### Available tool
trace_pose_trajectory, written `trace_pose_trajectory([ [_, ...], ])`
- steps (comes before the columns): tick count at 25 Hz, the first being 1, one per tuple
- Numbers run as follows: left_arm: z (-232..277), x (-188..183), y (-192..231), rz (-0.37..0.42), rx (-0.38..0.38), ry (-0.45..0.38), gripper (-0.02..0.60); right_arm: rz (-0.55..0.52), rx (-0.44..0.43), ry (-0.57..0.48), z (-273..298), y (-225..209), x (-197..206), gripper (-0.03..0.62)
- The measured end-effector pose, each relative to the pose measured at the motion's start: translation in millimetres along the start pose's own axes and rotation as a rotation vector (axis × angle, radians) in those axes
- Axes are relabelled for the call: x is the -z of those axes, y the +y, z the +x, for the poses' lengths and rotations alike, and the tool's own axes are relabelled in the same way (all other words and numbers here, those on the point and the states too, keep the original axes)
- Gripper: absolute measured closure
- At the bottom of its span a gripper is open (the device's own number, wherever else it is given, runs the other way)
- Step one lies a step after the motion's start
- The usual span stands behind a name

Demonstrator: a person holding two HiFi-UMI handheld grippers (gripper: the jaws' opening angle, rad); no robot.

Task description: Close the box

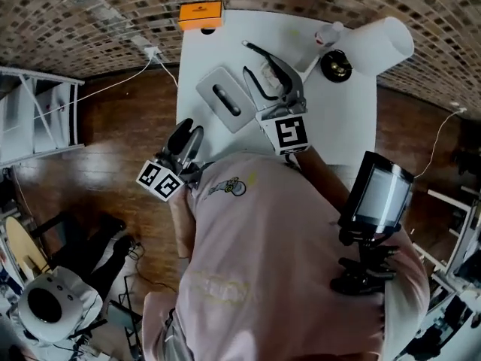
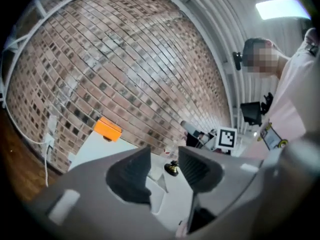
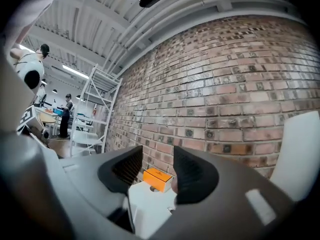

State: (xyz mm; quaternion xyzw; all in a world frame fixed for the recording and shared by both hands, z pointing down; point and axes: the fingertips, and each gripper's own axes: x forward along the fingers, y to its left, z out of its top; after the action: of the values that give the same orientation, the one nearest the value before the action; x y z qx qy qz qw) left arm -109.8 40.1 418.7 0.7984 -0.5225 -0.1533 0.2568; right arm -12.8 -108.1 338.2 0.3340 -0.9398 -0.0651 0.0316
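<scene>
Grey box (image 1: 225, 100) near table (image 1: 353, 126) left edge, bare surface around, left tool (image 1: 192, 128) and right tool (image 1: 246, 57) released, empty.

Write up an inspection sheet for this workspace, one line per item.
Surface: white table, against the wall.
Job's things: flat grey rectangular box with a dark slot on top, apparently shut, mid-table; small orange box, shut, at the far edge.
Clutter: white roll, small dark round object and small white bottle at the far right corner.
Grippers: left gripper jaws apart, empty; right gripper jaws apart, empty, beside the grey box.
Cables: white cable across the wooden floor to a plug.
Surroundings: brick wall; white metal shelving at left.
</scene>
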Motion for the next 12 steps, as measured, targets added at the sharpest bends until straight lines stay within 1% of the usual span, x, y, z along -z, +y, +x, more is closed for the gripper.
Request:
trace_pose_trajectory([
  [3, 7.2, 12.4, -5.2, 0.033, -0.002, 0.024, 0.43, 0.009, 0.016, -0.042, -9.3, -4.2, -0.8, 0.398],
  [8, 20.1, 14.4, -8.0, 0.02, 0.04, 0.025, 0.431, 0.007, 0.072, -0.044, -27.0, -14.8, 1.4, 0.398],
  [12, 25.8, 14.1, -8.8, 0.019, 0.051, 0.044, 0.431, 0.013, 0.107, -0.039, -34.8, -21.8, 3.4, 0.398],
])
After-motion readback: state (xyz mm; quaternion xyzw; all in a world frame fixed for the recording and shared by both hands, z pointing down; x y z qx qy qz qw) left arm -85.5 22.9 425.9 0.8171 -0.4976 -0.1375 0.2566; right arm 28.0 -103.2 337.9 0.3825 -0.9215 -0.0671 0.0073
